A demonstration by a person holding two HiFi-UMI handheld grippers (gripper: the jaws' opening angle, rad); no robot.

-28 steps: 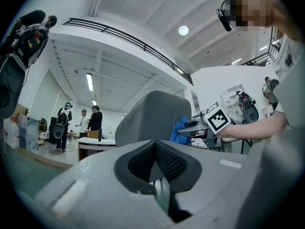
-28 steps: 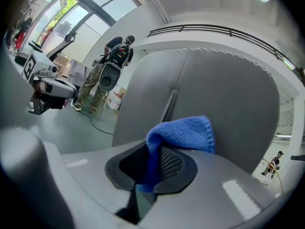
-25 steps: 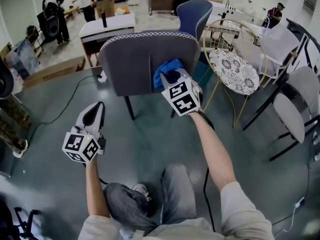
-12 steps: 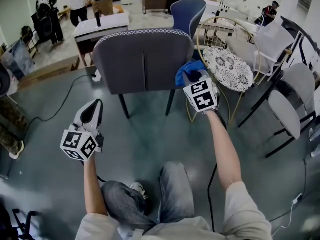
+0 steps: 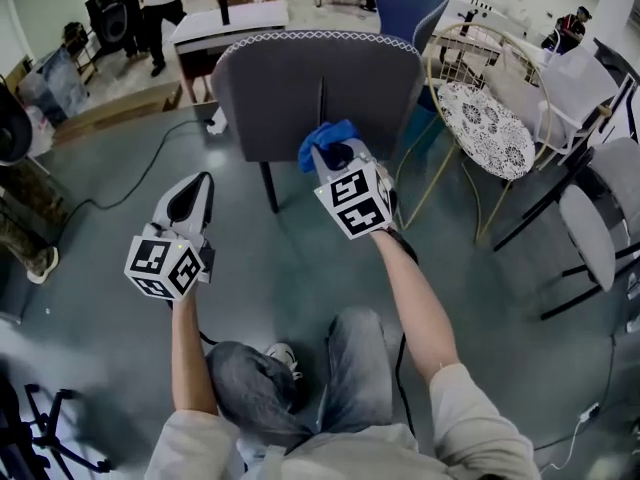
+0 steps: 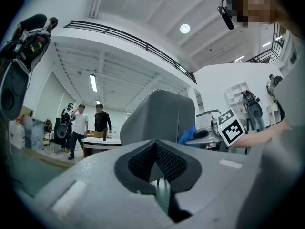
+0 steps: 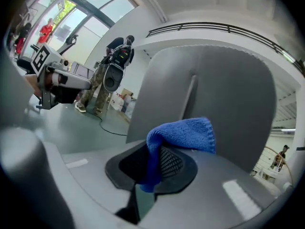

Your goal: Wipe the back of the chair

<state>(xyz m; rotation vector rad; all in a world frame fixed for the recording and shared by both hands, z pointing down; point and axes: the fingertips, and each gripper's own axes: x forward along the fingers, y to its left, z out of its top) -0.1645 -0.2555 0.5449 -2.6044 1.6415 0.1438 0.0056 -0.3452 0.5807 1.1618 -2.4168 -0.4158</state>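
One grey chair (image 5: 320, 88) stands with its back toward the person. Around it the head view shows one blue chair (image 5: 412, 10) behind, one gold wire chair (image 5: 480, 118) with a patterned cushion, and at least two pale chairs (image 5: 598, 223) on black legs, cut off by the right edge. A white table (image 5: 225, 23) stands beyond, and one dark cable (image 5: 125, 203) trails over the floor. There are two grippers and one blue cloth (image 5: 322, 136). The right gripper (image 5: 336, 154) is raised at the lower middle of the grey chair's back, beside its vertical seam. The left gripper (image 5: 193, 193) hangs low and well apart from the chair. Only the gripper views show the jaws: those of the right gripper (image 7: 159, 159) are pinched on the blue cloth (image 7: 183, 133), which folds over them in front of the chair back (image 7: 224, 94). Those of the left gripper (image 6: 156, 149) are closed together with nothing between. The left gripper view alone shows three people (image 6: 78, 125) standing at the table – in the head view they are cut off at the top edge. The right gripper view alone shows a person (image 7: 112, 70) in camouflage trousers. Whether the cloth actually touches the upholstery cannot be told – the gripper's marker cube hides the spot from above.
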